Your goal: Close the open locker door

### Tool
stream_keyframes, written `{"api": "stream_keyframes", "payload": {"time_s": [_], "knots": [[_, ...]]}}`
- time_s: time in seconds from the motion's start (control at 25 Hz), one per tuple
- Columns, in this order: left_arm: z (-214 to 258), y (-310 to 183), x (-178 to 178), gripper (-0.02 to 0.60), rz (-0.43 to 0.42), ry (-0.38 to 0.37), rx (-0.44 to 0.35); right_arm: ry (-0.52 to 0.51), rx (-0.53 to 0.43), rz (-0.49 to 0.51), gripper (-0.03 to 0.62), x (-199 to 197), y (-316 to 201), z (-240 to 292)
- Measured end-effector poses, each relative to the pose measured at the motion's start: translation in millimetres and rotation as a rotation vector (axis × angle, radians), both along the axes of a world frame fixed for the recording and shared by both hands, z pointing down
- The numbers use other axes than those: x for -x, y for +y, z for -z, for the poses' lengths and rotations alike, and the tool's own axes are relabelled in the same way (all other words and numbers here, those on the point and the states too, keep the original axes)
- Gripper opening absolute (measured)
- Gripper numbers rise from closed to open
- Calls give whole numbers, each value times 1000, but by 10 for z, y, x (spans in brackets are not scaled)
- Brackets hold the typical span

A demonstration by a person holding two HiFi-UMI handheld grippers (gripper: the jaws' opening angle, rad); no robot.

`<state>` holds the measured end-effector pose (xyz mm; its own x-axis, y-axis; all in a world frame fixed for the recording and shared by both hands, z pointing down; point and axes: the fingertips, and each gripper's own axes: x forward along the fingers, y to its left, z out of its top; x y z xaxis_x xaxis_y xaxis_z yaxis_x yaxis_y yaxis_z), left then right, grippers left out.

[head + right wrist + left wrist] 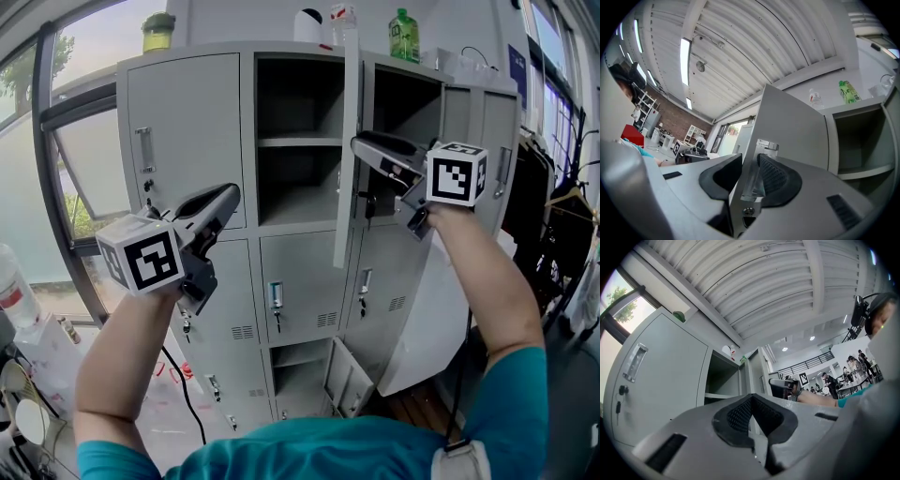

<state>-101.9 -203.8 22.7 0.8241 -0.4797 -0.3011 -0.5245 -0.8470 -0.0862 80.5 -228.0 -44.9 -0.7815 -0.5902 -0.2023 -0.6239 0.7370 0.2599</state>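
Note:
A grey locker cabinet (187,131) stands in front of me. Its top middle compartment is open, and the open locker door (347,159) stands edge-on towards me. My right gripper (360,144) is shut on that door's edge at handle height. In the right gripper view the door (792,122) and its handle (753,183) sit between the pads of the right gripper (749,169). My left gripper (229,196) is shut and holds nothing, held in front of the closed left lockers. The left gripper (751,402) points up at the cabinet in its own view.
The top right locker's door (473,127) and a bottom locker's door (343,375) also hang open. A white panel (431,319) leans at the right. Bottles (403,34) and a jar (157,30) stand on top. Clothes (548,216) hang at the far right, a window (75,206) at the left.

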Motion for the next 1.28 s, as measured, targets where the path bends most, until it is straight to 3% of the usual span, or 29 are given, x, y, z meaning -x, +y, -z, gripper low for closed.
{"api": "stream_keyframes", "payload": {"time_s": [0.76, 1.28], "knots": [[-103, -263, 540, 3, -32, -9, 33, -30, 12, -65, 106, 515, -334, 6], [-204, -519, 1032, 3, -41, 0, 61, -39, 40, -148, 66, 876, -849, -49]]}}
